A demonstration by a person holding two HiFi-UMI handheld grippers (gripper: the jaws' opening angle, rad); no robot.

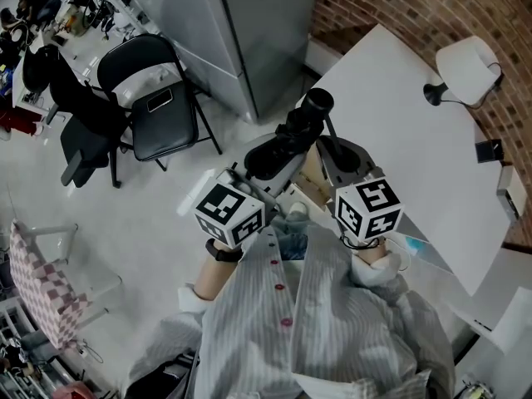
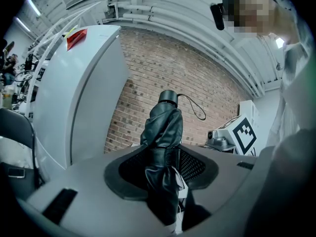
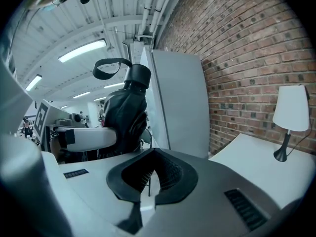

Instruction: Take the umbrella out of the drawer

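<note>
Item: black folded fabric umbrella. Your left claw is clenching it round the middle, handle end upward, holding it raised beside the white desk, seemingly for balance. Your right claw is waiting alongside, slightly parted and empty

No words, brands or numbers can be read anywhere. The cube of the left tongs and the cube of the right tongs bear only black-and-white square patterns. A red label atop the grey cabinet is too small to read
</note>
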